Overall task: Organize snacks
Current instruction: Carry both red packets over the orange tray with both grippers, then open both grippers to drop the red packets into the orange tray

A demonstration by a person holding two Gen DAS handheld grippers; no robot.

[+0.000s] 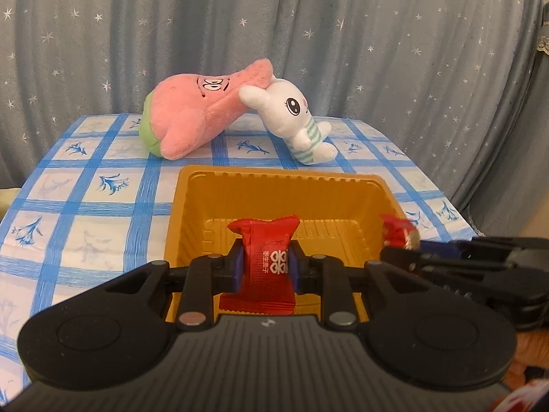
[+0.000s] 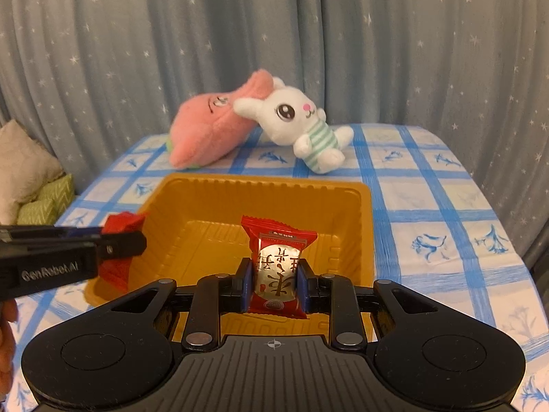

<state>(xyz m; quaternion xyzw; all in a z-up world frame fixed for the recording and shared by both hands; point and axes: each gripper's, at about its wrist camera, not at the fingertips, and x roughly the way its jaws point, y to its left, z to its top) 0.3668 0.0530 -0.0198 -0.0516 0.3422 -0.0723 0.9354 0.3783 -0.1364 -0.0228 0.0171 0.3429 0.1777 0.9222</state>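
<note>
Both packets carried over the gold plastic tray (image 2: 357, 226), presumably for dropping in together. Left gripper (image 1: 266, 267) clamped on a plain red snack packet (image 1: 266, 257), blue pads squeezing its middle, packet upright above the tray floor. Right gripper (image 2: 276, 283) likewise closed on a red packet with gold label (image 2: 278, 267), held over the tray's near side. Both tilted downward, side by side, pointing toward the pink plush (image 1: 192, 113) and white rabbit plush (image 2: 302, 127) on the blue checked tablecloth (image 2: 446, 206). Tray otherwise empty.

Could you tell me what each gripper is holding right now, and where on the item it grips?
The left gripper clamps a plain red snack packet across its middle; the right gripper clamps a red packet with a gold label across its lower middle.
</note>
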